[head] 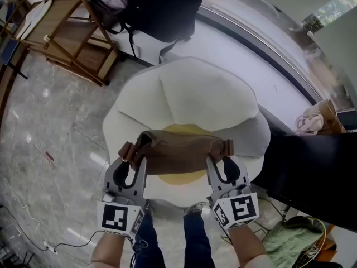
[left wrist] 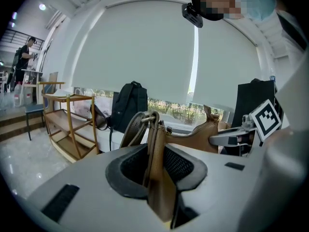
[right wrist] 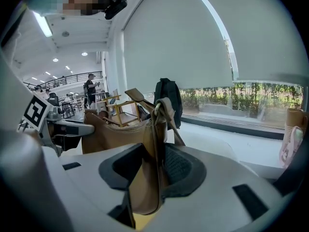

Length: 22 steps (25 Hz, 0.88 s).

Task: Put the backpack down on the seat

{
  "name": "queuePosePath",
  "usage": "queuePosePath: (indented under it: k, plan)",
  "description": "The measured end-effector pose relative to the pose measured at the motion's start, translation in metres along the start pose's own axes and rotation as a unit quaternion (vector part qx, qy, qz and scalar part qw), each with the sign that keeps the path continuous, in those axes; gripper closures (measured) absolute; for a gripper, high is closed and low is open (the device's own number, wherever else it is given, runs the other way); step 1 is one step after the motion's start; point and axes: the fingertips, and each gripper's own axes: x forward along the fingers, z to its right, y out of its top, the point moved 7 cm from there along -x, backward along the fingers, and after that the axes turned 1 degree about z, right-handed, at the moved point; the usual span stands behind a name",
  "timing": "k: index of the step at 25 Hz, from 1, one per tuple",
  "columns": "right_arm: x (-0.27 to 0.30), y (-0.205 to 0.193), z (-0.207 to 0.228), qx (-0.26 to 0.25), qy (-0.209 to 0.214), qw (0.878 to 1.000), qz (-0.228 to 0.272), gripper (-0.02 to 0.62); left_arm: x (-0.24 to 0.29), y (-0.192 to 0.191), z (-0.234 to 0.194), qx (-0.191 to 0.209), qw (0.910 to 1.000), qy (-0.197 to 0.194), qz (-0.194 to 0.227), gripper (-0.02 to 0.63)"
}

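A brown leather backpack point(head: 175, 152) hangs stretched between my two grippers, just above the yellow middle of a white, egg-shaped seat point(head: 189, 96). My left gripper point(head: 134, 162) is shut on the bag's left end, by its strap ring. My right gripper point(head: 218, 162) is shut on the right end. In the left gripper view the brown strap point(left wrist: 153, 163) is pinched between that gripper's point(left wrist: 157, 170) jaws, and the bag's body point(left wrist: 203, 132) runs off to the right. The right gripper point(right wrist: 147, 175) view shows the leather point(right wrist: 145, 178) clamped the same way.
A black backpack point(head: 164, 7) leans behind the seat, by a wooden rack point(head: 67, 35) at the back left. A black panel point(head: 312, 177) stands at the right, with a paper bag point(head: 319, 116) behind it and a green cloth point(head: 293, 239) on the floor. My legs are below the seat's front edge.
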Motion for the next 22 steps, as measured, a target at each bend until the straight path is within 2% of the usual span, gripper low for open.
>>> queuePosePath:
  k: [13,22]
  plan:
    - [0.028,-0.047,0.017,-0.015,0.006,1.000,-0.020,0.443,0.030,-0.052,-0.004,-0.019,0.9995,0.011,-0.023,0.491]
    - [0.054,-0.077,0.028,-0.005,0.004,0.999,-0.043,0.443,0.055,-0.080,-0.013,-0.022,0.9984,0.018,-0.049,0.491]
